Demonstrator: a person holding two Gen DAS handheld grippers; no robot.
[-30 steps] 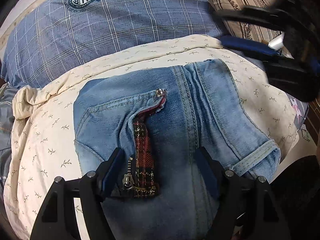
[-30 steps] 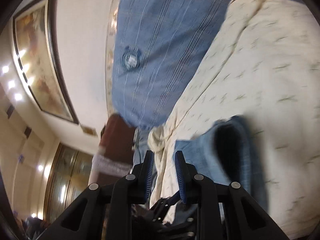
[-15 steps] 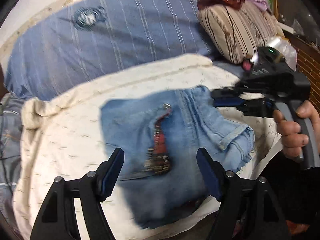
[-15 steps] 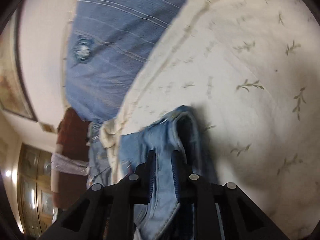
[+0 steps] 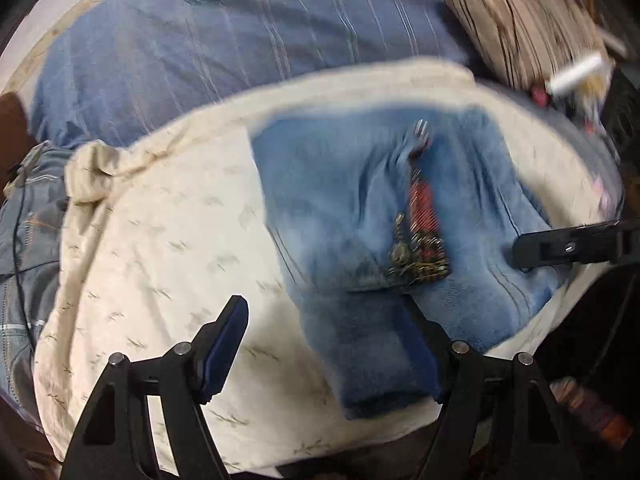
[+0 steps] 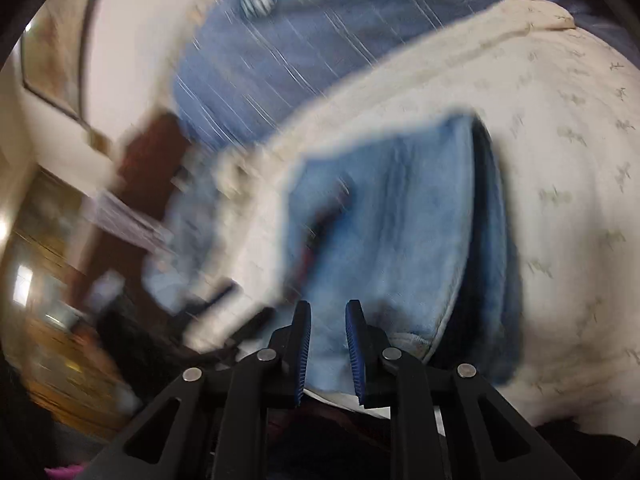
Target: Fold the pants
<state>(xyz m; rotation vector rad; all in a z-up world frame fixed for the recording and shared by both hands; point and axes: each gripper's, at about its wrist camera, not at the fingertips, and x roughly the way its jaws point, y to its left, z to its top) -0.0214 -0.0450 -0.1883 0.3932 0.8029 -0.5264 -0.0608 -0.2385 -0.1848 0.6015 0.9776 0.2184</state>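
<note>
Folded blue jeans lie on a cream sheet, fly open with red plaid lining showing. My left gripper hovers open over the near left corner of the jeans. Its right finger is above the denim and its left finger above the sheet. My right gripper reaches in from the right at the jeans' right edge. In the right wrist view, that gripper stands narrow with light denim pinched between its blue pads. The picture is blurred by motion.
A blue striped duvet lies behind the sheet, and a brown striped pillow sits at the back right. Another grey-blue garment lies at the far left. The bed's edge runs along the bottom and right, with dark floor beyond.
My right gripper swung down from facing the wall and closed on the right edge of the jeans. My left gripper drew back leftward, so the jeans now sit further right in its view.
</note>
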